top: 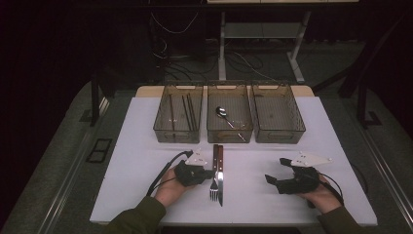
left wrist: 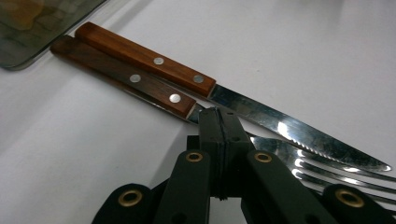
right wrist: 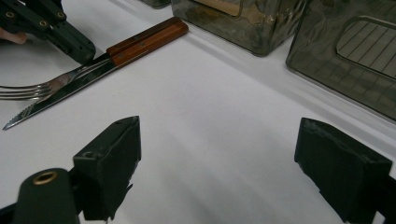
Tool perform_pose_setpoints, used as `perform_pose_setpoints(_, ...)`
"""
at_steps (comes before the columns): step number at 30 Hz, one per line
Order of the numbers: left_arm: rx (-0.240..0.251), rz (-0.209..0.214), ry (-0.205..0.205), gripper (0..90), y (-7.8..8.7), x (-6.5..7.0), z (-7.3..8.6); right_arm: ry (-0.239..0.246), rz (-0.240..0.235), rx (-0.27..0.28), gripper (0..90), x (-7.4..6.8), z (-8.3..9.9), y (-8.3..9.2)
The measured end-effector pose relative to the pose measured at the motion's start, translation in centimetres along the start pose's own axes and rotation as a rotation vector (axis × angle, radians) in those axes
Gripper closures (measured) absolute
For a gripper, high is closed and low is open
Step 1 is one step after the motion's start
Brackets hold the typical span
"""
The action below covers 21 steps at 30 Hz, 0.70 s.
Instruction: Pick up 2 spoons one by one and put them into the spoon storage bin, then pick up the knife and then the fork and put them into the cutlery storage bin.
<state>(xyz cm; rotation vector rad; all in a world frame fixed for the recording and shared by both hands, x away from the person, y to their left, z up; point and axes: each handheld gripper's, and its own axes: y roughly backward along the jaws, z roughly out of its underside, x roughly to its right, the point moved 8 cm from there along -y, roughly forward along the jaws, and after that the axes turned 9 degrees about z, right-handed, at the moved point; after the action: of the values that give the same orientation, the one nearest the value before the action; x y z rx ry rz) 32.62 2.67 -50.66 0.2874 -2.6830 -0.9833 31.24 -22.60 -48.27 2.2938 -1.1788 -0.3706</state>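
Your sleeves are olive green. Both grippers are matte black plastic: left gripper, right gripper. Brass-ringed pivot holes sit on the linkage arms. Fingers are blocky, flat-faced. A grey three-cornered plate tops each. Black cable loops off the back.

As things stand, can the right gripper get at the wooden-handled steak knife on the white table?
Probably yes. The right gripper has its jaws open, and bare white table lies between it and the wooden-handled steak knife. The left gripper, jaws shut, sits at the fork beside it.
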Motion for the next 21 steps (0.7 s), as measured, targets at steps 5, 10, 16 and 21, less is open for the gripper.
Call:
perform_pose_setpoints(5, 0.002, 0.003, 0.004, 89.2, 0.0, 0.1, 0.0, -0.002, -0.003, 0.004, 14.7, -0.1, -0.1, 0.1)
perform_pose_setpoints(10, 0.013, 0.013, 0.010, 89.2, -0.2, 0.2, -0.1, 0.001, -0.004, 0.008, 14.7, -0.1, -0.2, 0.1)
perform_pose_setpoints(16, 0.016, 0.034, 0.010, 89.2, -0.3, 0.5, -0.2, -0.001, -0.005, 0.011, 14.7, -0.1, -0.3, 0.1)
perform_pose_setpoints(21, 0.010, 0.065, 0.007, 89.2, -0.4, 1.3, -0.1, -0.001, -0.004, 0.014, 14.7, 0.0, -0.3, 0.1)
